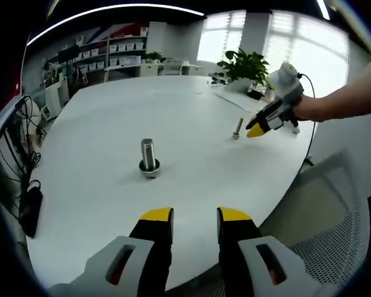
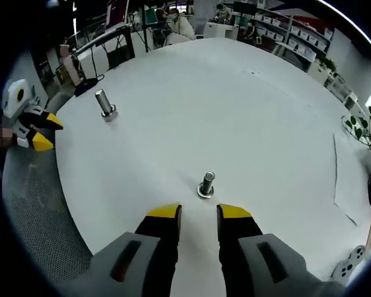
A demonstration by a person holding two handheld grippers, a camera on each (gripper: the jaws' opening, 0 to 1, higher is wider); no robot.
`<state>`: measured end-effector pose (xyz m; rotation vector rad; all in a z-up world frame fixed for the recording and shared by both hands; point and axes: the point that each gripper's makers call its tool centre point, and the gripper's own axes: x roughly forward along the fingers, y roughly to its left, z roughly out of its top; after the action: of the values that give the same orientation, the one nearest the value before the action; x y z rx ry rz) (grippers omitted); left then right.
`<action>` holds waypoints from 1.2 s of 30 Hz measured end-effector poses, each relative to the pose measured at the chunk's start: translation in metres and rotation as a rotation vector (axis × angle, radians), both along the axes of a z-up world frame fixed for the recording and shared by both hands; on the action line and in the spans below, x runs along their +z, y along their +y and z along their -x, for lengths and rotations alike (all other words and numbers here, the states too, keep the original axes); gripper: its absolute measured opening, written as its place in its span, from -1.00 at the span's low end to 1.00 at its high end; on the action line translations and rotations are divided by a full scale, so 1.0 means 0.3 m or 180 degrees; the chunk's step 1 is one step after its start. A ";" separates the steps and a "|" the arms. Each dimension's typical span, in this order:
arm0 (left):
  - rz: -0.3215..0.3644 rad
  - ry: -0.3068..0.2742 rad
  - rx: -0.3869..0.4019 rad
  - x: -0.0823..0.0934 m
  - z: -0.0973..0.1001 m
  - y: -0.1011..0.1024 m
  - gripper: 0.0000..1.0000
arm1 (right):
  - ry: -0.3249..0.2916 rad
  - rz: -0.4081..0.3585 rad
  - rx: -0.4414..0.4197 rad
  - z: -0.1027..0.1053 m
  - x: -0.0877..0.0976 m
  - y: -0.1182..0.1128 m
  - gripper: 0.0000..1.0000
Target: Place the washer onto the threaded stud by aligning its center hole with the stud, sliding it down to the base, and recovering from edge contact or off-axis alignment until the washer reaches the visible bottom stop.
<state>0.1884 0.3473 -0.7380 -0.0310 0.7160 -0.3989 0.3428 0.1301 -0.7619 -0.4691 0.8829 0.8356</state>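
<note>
On the white round table (image 1: 111,111) stands a thick upright metal stud (image 1: 149,153) with a flat metal ring (image 1: 149,167) around its foot. My left gripper (image 1: 195,216) is open and empty, a short way in front of that stud. A thinner stud (image 2: 207,182) stands upright just beyond my right gripper (image 2: 199,213), which is open with nothing between its fingers; a washer-like ring (image 2: 204,192) lies at its base. In the left gripper view the thin stud (image 1: 237,128) is next to the right gripper (image 1: 256,128). The thick stud (image 2: 104,103) and the left gripper (image 2: 40,131) appear in the right gripper view.
A grey mesh chair (image 1: 324,216) stands at the table's near edge. A potted plant (image 1: 244,65) sits at the far side. Cables and a black adapter (image 1: 29,207) hang off the left edge. Shelves and seated people (image 2: 173,21) are beyond the table.
</note>
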 end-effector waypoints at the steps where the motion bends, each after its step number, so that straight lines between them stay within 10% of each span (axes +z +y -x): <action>1: -0.0003 0.0012 -0.0010 -0.003 0.001 -0.002 -0.46 | -0.0004 -0.0055 -0.0015 0.005 0.006 -0.002 -0.48; 20: -0.0089 -0.0013 0.0114 0.009 -0.006 0.016 -0.39 | 0.0133 -0.0964 -0.0435 0.194 0.079 -0.054 -0.40; 36: -0.0202 -0.0057 0.0184 0.015 -0.009 0.037 -0.39 | 0.0005 -0.1131 -0.0496 0.286 0.125 -0.062 -0.26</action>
<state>0.1912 0.3584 -0.7334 0.0120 0.7080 -0.3207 0.2571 0.1116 -0.7243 -0.0879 0.7421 0.8275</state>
